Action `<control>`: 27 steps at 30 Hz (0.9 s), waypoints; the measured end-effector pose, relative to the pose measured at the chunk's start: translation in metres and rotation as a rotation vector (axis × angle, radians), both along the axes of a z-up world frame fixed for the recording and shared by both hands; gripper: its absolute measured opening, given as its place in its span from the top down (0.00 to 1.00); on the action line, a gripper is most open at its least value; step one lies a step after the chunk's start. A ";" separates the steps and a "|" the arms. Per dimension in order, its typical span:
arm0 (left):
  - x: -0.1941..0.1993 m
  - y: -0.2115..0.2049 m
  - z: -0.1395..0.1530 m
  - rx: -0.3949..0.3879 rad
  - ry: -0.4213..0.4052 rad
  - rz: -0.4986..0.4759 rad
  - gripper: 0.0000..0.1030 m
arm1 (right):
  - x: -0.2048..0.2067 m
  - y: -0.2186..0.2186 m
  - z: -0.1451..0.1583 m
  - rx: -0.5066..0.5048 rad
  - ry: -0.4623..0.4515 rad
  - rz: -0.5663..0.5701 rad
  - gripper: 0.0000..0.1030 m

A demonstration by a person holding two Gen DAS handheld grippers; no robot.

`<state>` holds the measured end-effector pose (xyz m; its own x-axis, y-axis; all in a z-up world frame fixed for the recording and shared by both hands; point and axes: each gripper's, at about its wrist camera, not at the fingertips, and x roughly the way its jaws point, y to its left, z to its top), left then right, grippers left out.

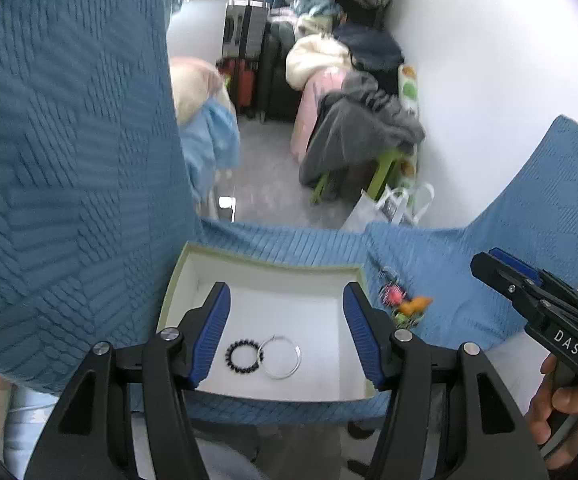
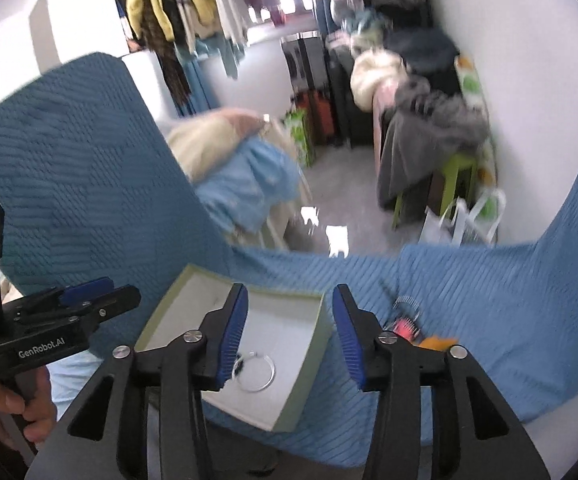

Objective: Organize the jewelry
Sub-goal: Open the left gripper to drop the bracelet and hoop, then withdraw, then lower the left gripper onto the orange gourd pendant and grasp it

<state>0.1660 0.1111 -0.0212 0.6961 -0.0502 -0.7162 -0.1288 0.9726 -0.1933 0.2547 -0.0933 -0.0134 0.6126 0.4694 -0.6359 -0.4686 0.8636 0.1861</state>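
An open box with a pale green rim [image 1: 273,263] and a white inside lies on a blue textured cloth [image 1: 69,200]. On its floor rest a black bead bracelet [image 1: 244,356] and a thin silver bangle [image 1: 280,357], touching each other. My left gripper [image 1: 287,328] hangs above the box, open and empty. Right of the box, pink [image 1: 392,294] and orange [image 1: 415,305] trinkets lie on the cloth. In the right wrist view my right gripper [image 2: 289,320] is open and empty over the box's right wall [image 2: 309,364]; the bangle [image 2: 257,372] shows, and a finger half hides the black bracelet [image 2: 239,366].
Beyond the cloth's edge is a grey floor [image 1: 265,176]. A green stool [image 1: 387,168] heaped with grey clothes, a white bag [image 1: 393,206], suitcases [image 1: 245,76] and a bundle of light blue fabric [image 1: 209,140] stand there. A hand [image 1: 557,404] holds the right gripper's handle.
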 end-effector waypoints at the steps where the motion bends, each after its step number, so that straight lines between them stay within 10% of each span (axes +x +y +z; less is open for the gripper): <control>1: 0.001 -0.005 0.005 0.001 -0.016 0.002 0.42 | -0.002 -0.004 0.006 0.003 -0.020 0.002 0.54; 21: -0.010 -0.066 0.011 -0.009 -0.138 0.014 0.41 | -0.027 -0.072 0.024 0.012 -0.224 -0.039 0.01; 27: 0.002 -0.089 -0.015 -0.040 -0.114 -0.047 0.41 | -0.017 -0.091 -0.004 -0.020 -0.226 -0.072 0.00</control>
<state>0.1676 0.0216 -0.0360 0.7688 -0.1119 -0.6296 -0.0580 0.9683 -0.2429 0.2377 -0.1844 -0.0178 0.7720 0.4081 -0.4874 -0.4337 0.8987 0.0655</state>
